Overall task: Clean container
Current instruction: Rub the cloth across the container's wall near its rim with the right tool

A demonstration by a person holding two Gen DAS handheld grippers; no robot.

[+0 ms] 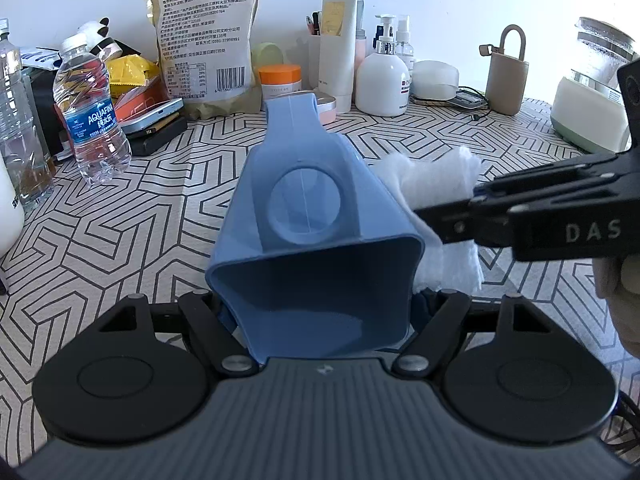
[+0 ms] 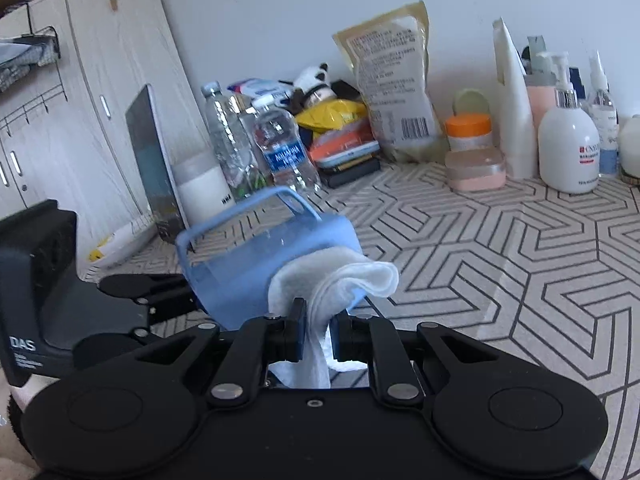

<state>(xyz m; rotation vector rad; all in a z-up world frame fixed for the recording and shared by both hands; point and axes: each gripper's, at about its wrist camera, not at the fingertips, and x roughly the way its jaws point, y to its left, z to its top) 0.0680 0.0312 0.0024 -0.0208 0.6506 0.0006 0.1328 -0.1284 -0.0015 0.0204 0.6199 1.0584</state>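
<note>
Left wrist view: above the patterned table (image 1: 160, 200), the left gripper (image 1: 320, 312) is clamping the blue container (image 1: 312, 240) on its side, while the right gripper (image 2: 318, 332) is pinching a white cloth (image 2: 340, 276) against its right outer wall. Wiping looks underway; the inside seems untouched.

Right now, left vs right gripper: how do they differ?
Left gripper holds the blue container, jaws spread wide; right gripper pinches the white cloth, jaws nearly together. The left steadies; the right presses cloth against the container's side. Both are shut on something.
</note>
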